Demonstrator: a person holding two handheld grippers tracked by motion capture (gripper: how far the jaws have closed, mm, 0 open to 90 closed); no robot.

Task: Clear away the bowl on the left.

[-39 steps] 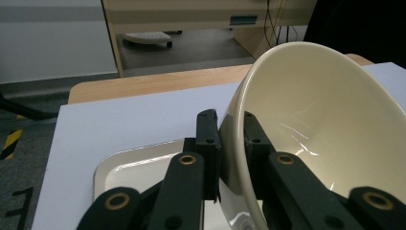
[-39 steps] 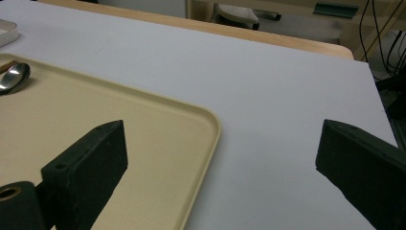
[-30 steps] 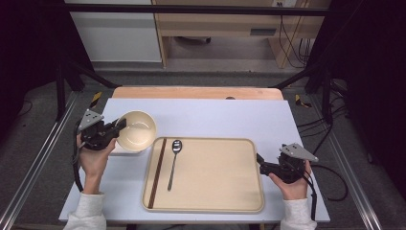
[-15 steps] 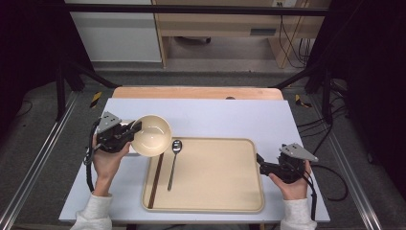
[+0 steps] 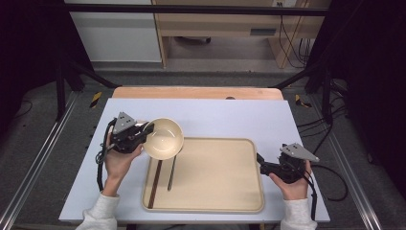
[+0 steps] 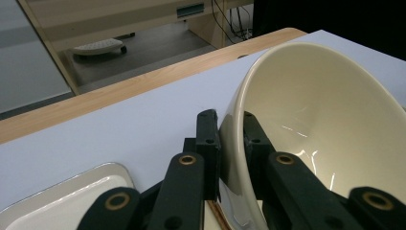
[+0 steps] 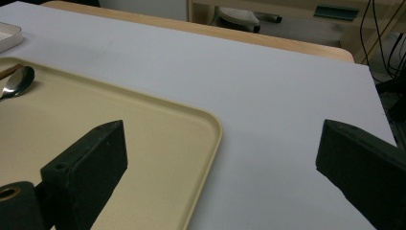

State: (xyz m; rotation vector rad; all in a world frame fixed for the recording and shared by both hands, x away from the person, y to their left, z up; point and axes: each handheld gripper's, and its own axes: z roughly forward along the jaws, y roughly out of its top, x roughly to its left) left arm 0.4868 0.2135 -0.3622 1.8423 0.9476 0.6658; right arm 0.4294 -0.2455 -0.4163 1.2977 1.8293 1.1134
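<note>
Cream bowl (image 5: 164, 138) is riding pinched by its rim in the left hand-held gripper (image 5: 143, 134), hovering over the tray (image 5: 215, 203) corner near the spoon (image 5: 170, 175) and chopsticks (image 5: 154, 184), not set down yet, while the right hand-held gripper (image 5: 261, 160) is sitting wide open and empty.

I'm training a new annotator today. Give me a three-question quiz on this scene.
1. True or false: the left gripper is shut on the bowl rim.
2. What lies on the tray? A) fork B) spoon and chopsticks C) cup
3. How do the right gripper jaws stand?

Key: 1 true; 2 B; 3 open, nothing between them.
</note>
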